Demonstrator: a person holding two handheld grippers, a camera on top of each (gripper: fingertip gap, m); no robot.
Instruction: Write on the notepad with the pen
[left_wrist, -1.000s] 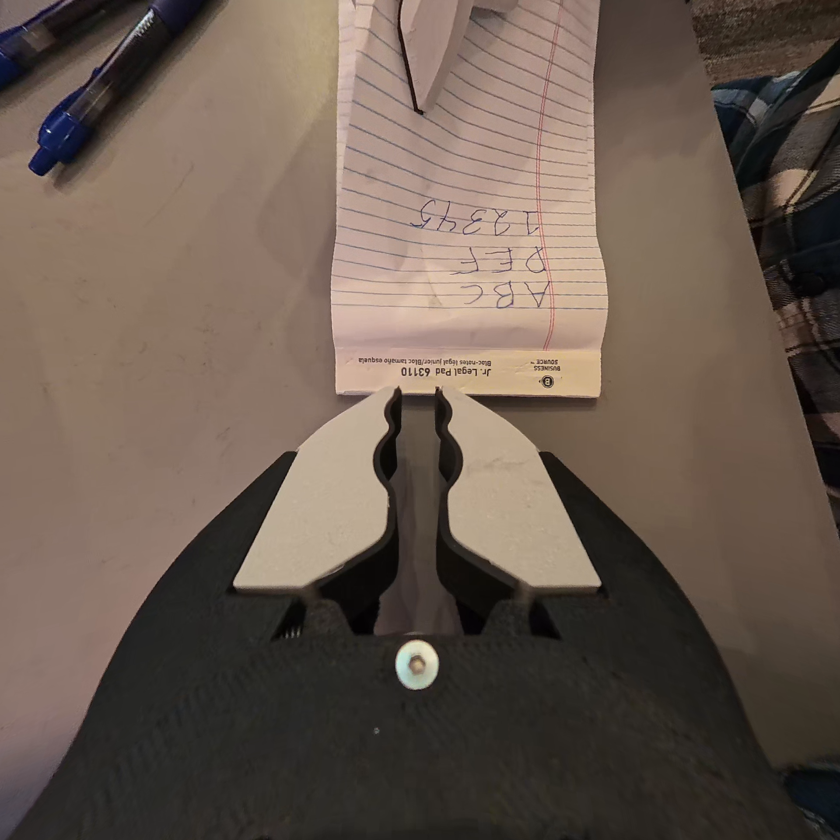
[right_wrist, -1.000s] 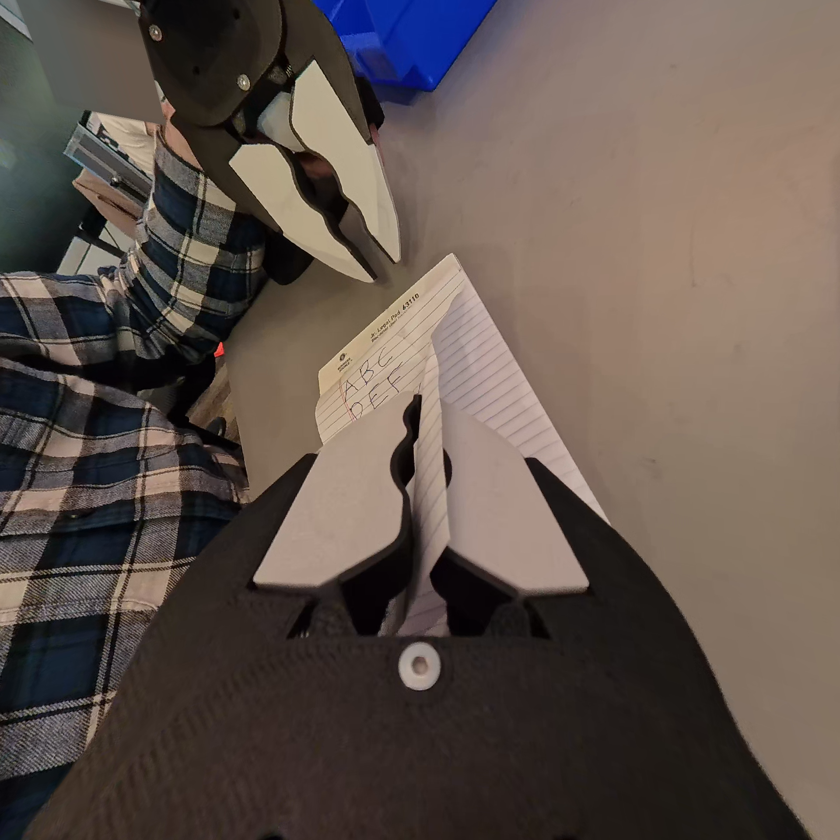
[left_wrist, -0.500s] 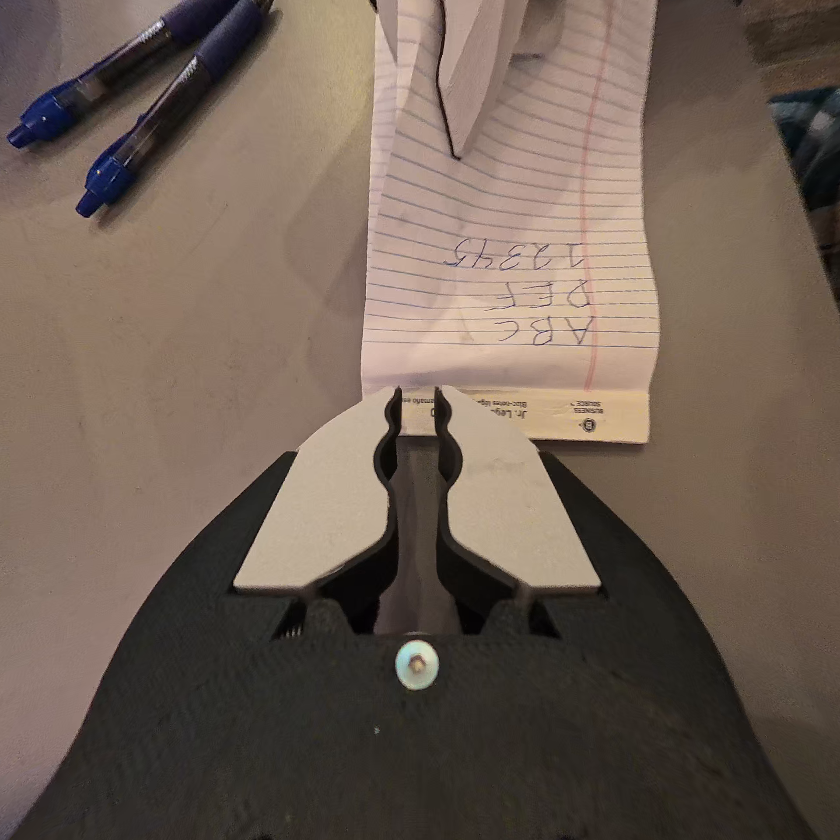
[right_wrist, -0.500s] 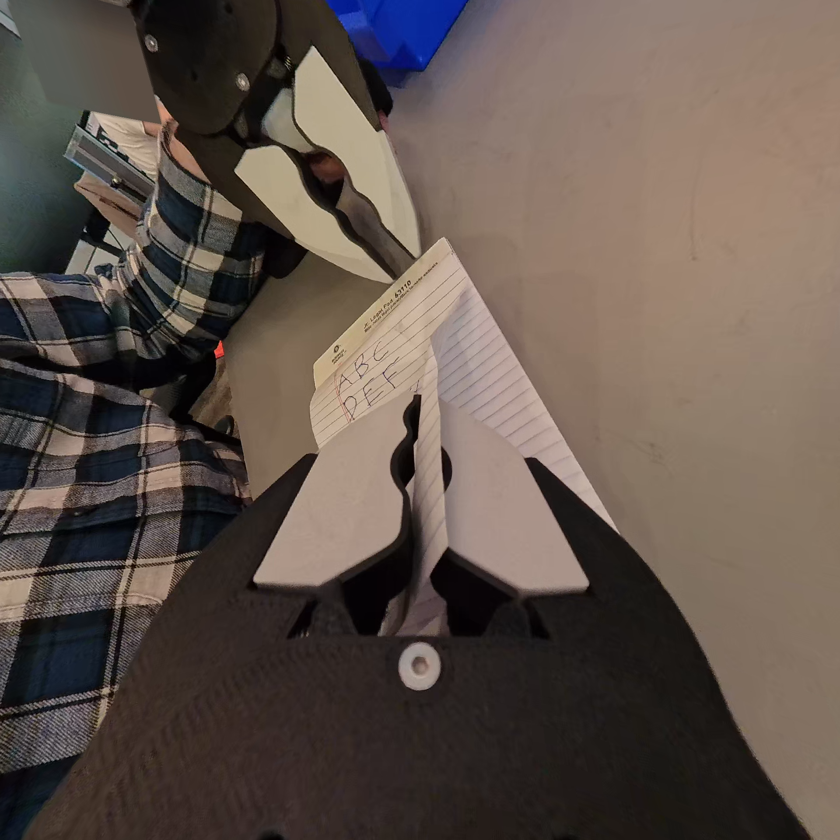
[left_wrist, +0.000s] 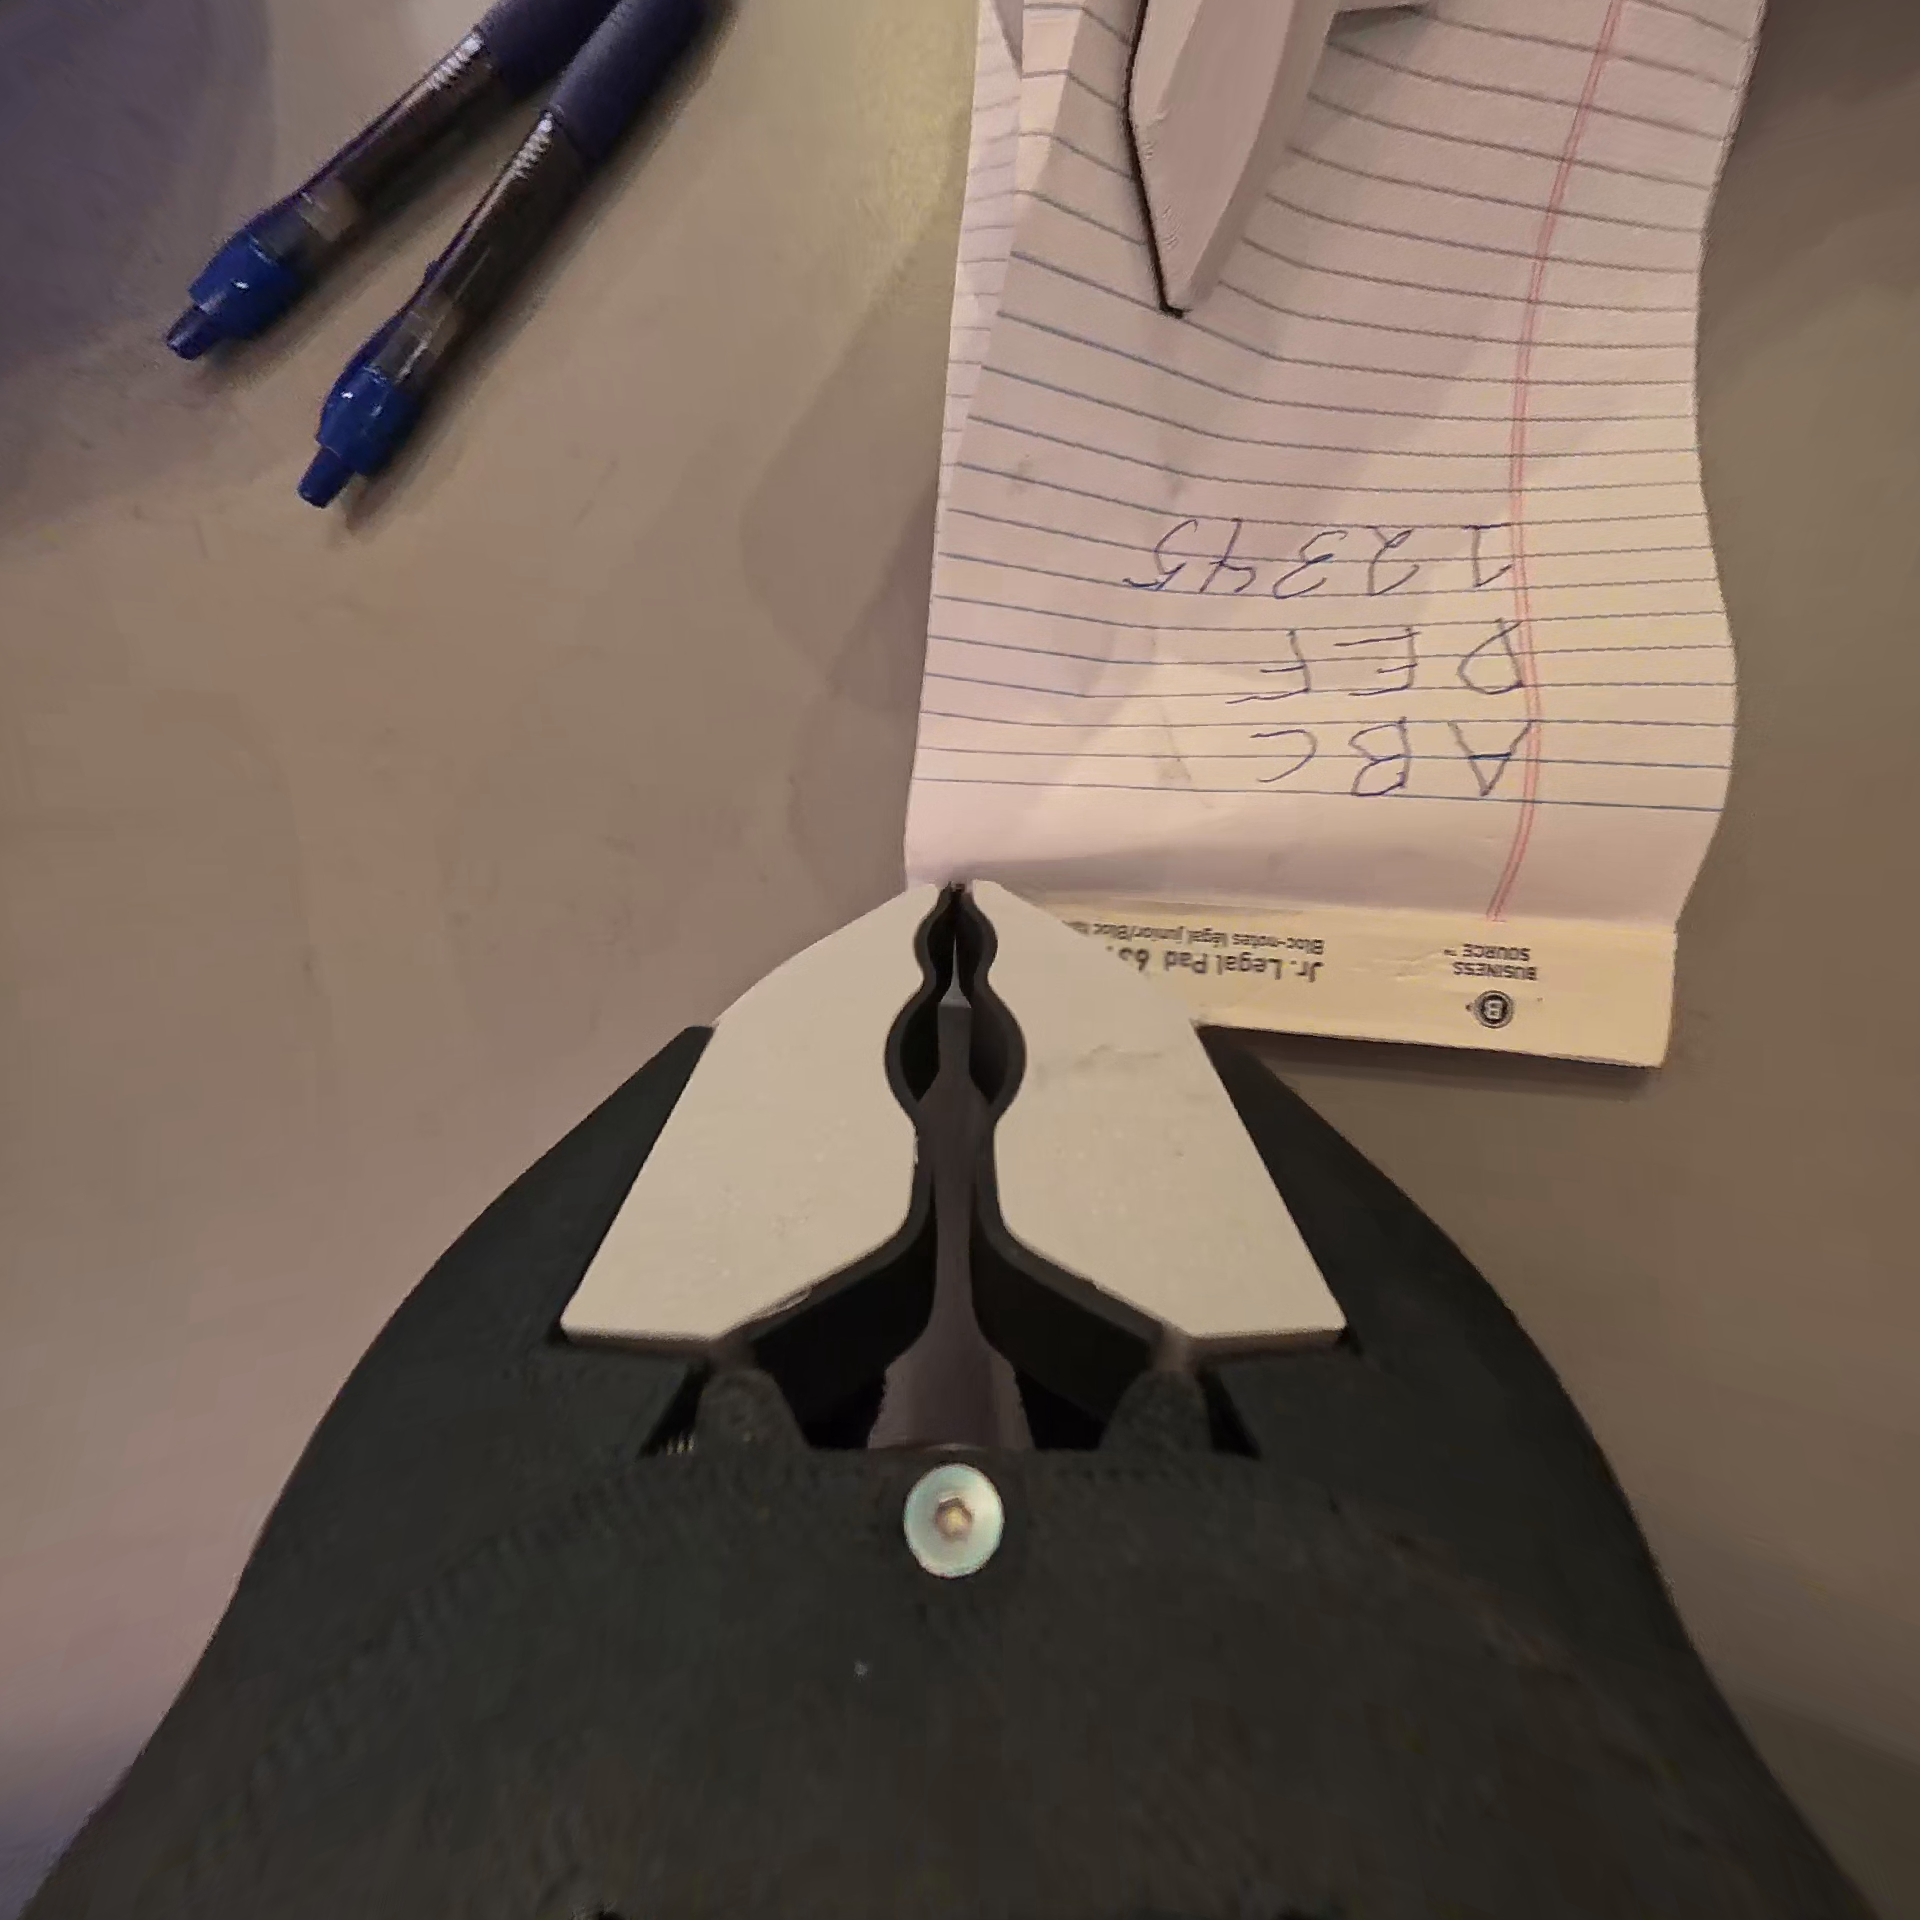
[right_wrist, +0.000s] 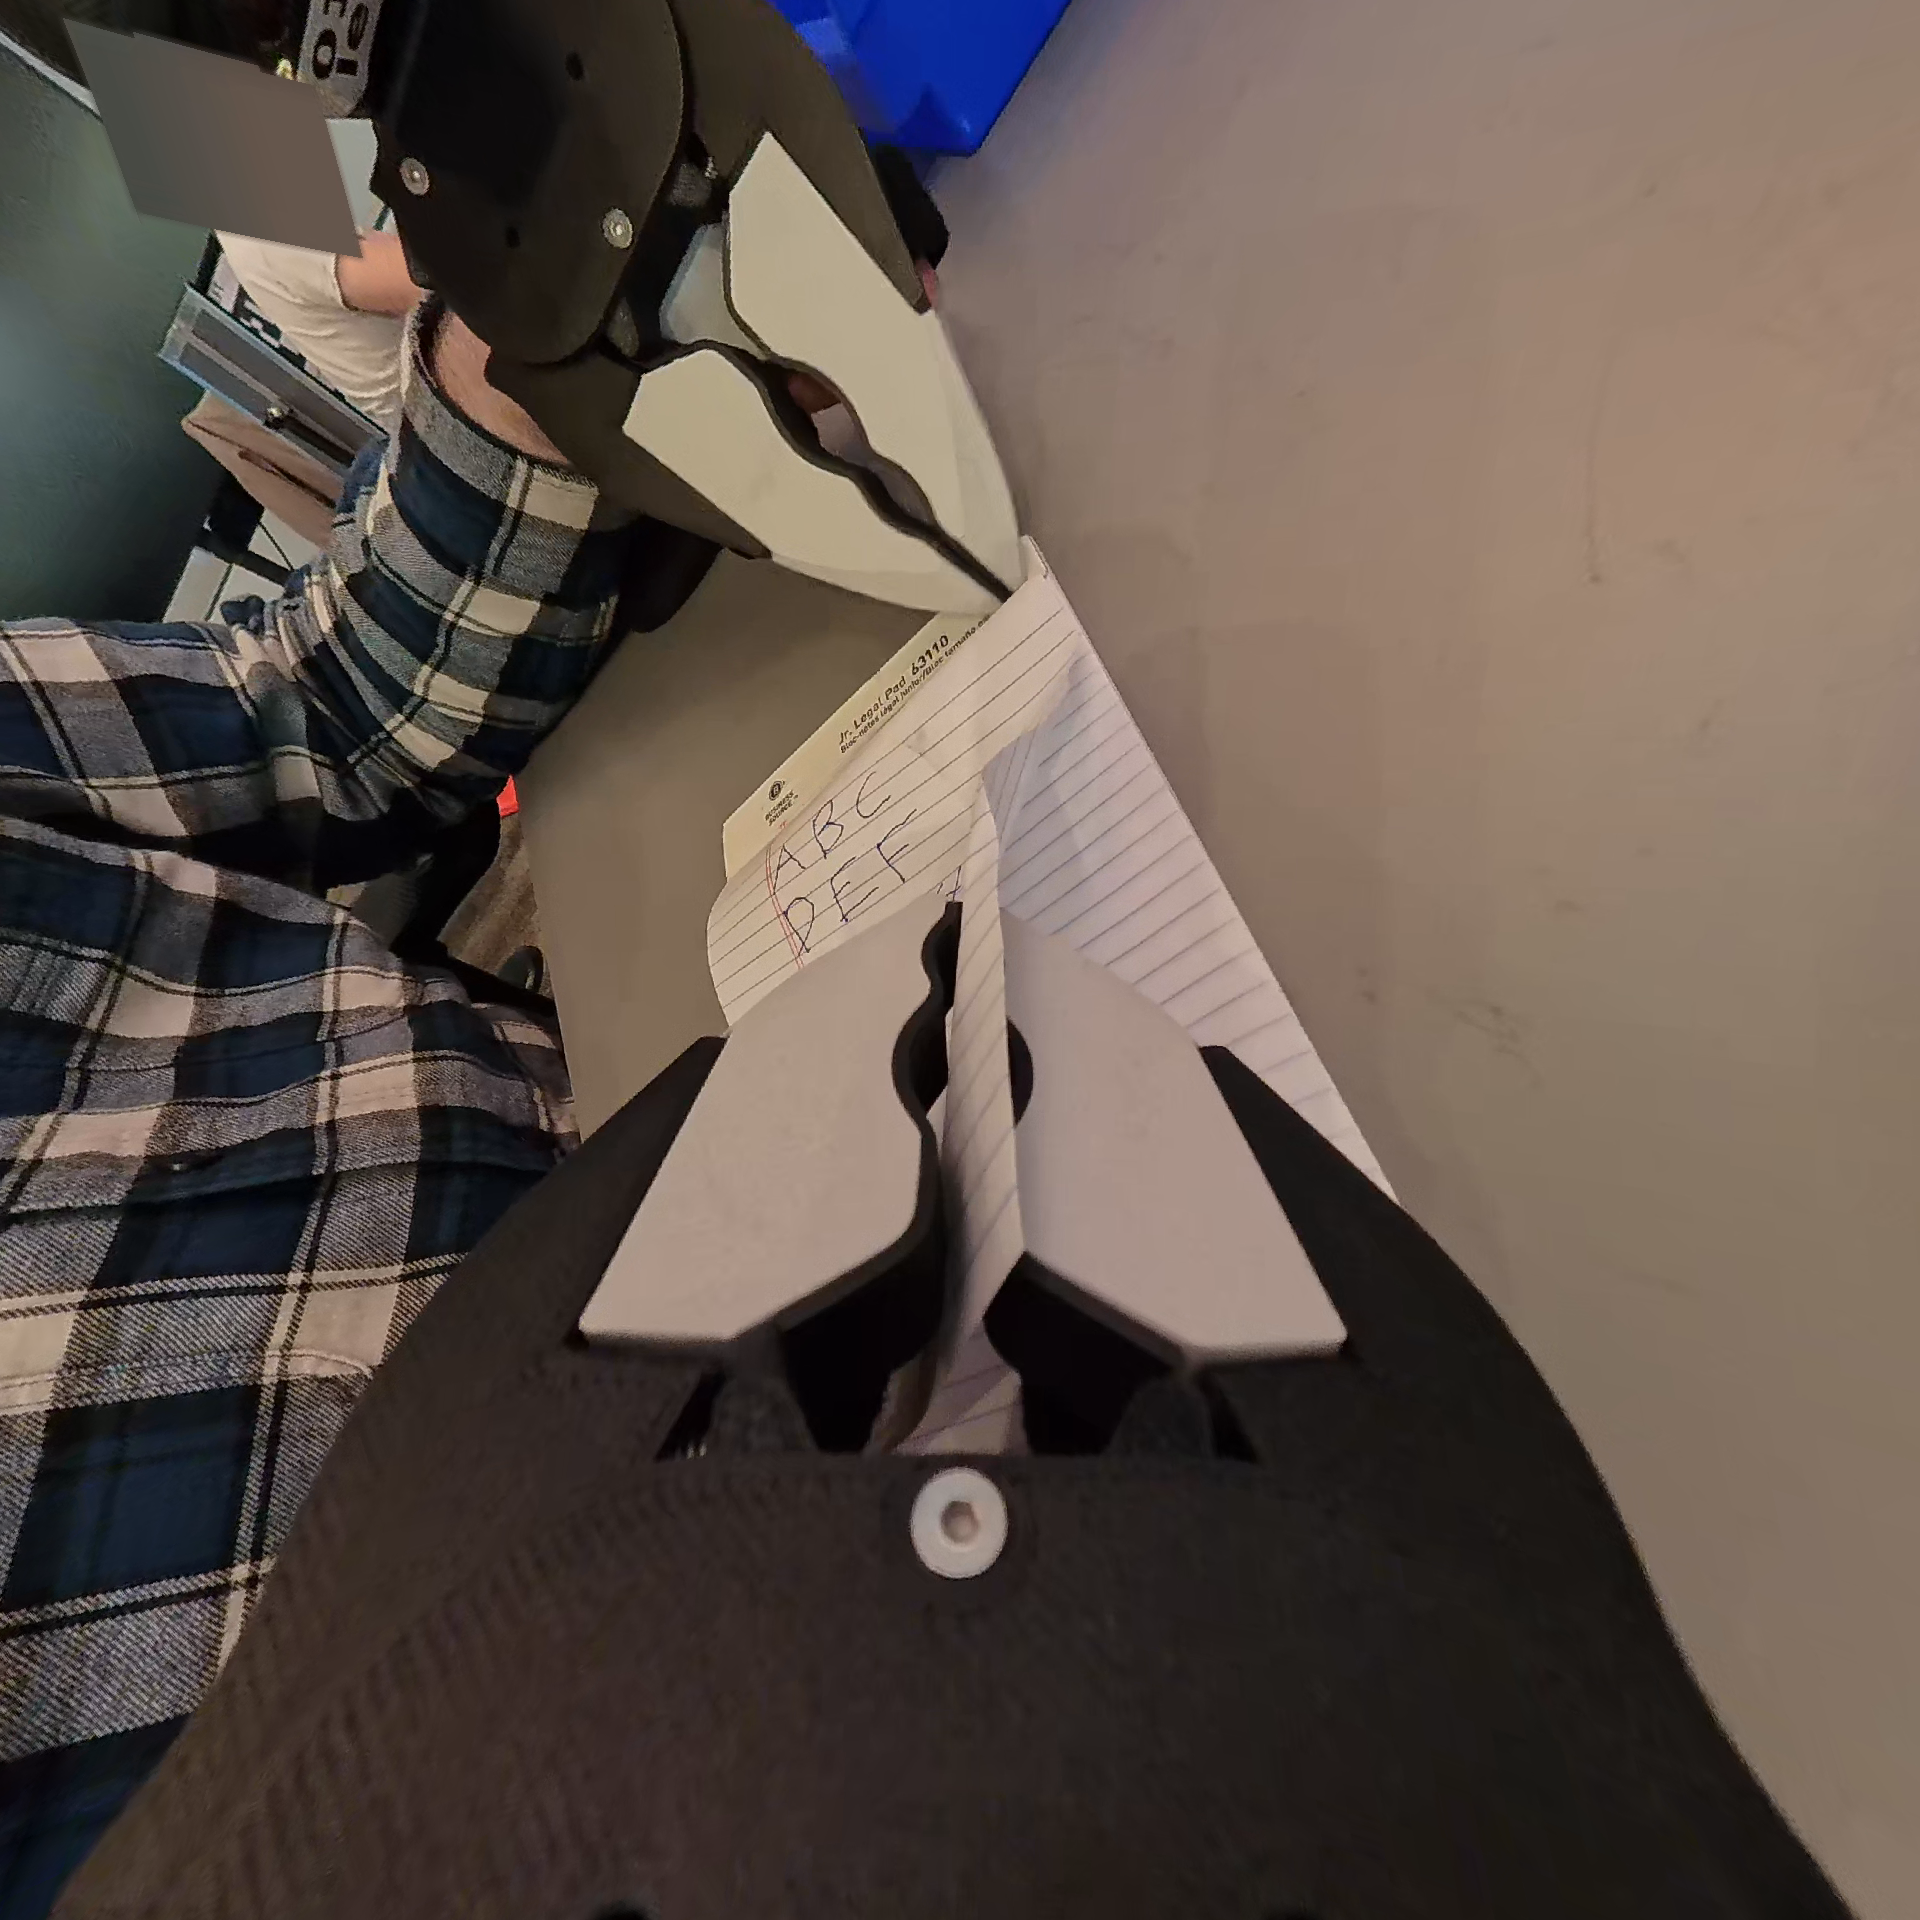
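The left gripper (left_wrist: 961, 891) is pinching the notepad's (left_wrist: 1299, 675) near-left corner, jaws closed — the right gripper (right_wrist: 971, 920) is gripping the lifted page (right_wrist: 977, 1091); two pens (left_wrist: 416, 270) are lying left.

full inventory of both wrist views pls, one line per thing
notepad: 1, white ruled paper with cream binding strip, flat on the table
top sheet: 1, white, handwritten, lifted off the pad between the right jaws
pens: 2, blue, side by side on the table beside the pad
bin: 1, blue, far table edge
table: 1, grey-beige
left gripper: black with grey fingers, jaws closed at the binding-strip corner
right gripper: same build, clamping the sheet
sleeve: blue-white plaid, behind the left gripper
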